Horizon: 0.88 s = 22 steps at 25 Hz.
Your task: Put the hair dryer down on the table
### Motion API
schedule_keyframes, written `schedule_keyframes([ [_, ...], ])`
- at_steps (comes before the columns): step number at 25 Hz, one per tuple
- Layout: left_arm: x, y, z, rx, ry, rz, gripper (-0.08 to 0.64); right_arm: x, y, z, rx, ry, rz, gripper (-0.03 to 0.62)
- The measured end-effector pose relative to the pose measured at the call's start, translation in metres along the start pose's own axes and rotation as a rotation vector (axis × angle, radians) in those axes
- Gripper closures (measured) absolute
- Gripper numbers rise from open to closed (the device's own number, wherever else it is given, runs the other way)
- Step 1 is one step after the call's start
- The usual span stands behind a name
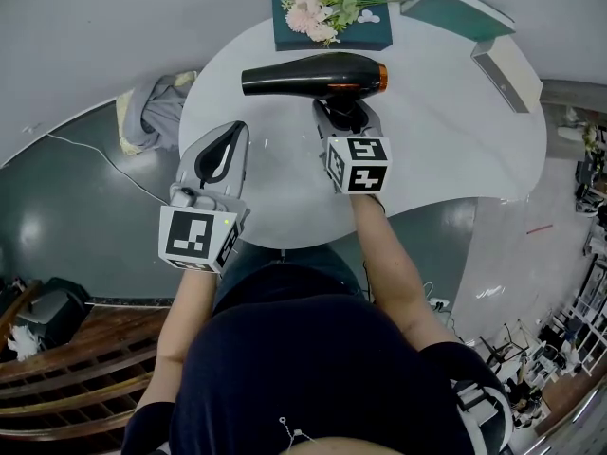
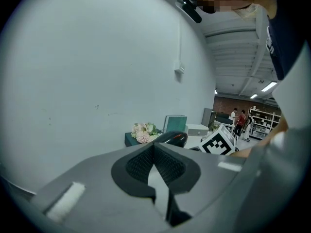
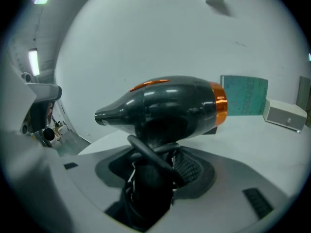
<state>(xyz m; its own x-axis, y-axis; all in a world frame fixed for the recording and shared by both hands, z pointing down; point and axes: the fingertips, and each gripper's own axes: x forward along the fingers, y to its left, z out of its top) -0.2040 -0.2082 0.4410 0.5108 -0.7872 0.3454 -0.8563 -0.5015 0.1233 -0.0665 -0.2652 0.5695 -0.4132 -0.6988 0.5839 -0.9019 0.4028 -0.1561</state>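
The right hand-held gripper (image 1: 346,112) is clamped on the handle of the hair dryer (image 1: 313,74), whose body sits at its 12 o'clock over the white surface (image 1: 455,131). At its 9 o'clock, the left hand-held gripper (image 1: 234,136) has its jaws together and holds nothing.

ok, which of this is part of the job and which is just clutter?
Job: hair dryer, right gripper clamped on its handle, table.
Lying about: flowers on teal box, white box, cloth, left gripper, shut, empty.
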Motion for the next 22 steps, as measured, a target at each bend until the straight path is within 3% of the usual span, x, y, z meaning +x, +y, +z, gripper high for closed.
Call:
schedule_keyframes([
  [13,0.007,0.007,-0.005,-0.019,0.018,0.0,0.55,0.028,-0.002,-0.032,0.087,0.18,0.036,0.353],
  [22,0.01,0.01,-0.006,-0.022,0.026,-0.011,0.551,0.033,-0.001,-0.049,0.107,0.253,0.029,0.353],
])
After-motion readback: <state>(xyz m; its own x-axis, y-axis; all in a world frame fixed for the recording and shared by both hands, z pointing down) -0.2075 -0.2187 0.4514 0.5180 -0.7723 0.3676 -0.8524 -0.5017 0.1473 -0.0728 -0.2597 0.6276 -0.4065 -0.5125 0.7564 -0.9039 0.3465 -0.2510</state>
